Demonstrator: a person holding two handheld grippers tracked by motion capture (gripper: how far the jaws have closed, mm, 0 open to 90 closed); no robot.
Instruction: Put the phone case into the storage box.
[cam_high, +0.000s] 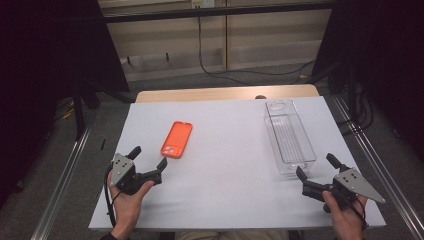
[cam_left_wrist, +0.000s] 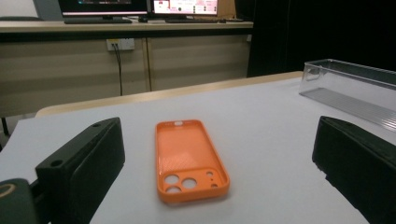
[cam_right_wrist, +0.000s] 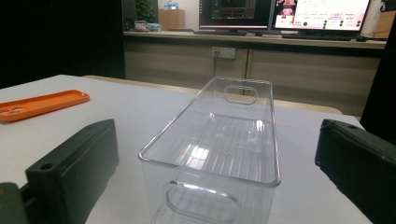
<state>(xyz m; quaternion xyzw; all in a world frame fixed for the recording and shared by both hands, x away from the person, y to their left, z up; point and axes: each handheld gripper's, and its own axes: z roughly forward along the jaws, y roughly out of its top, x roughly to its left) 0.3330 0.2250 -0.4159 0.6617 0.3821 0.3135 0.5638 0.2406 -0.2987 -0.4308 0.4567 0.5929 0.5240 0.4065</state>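
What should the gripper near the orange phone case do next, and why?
Probably ease the left gripper forward until its open jaws straddle the orange phone case. The case lies flat just ahead, centred between those jaws in the left gripper view, untouched. The clear plastic bin stands empty, and the right gripper is open near its end.
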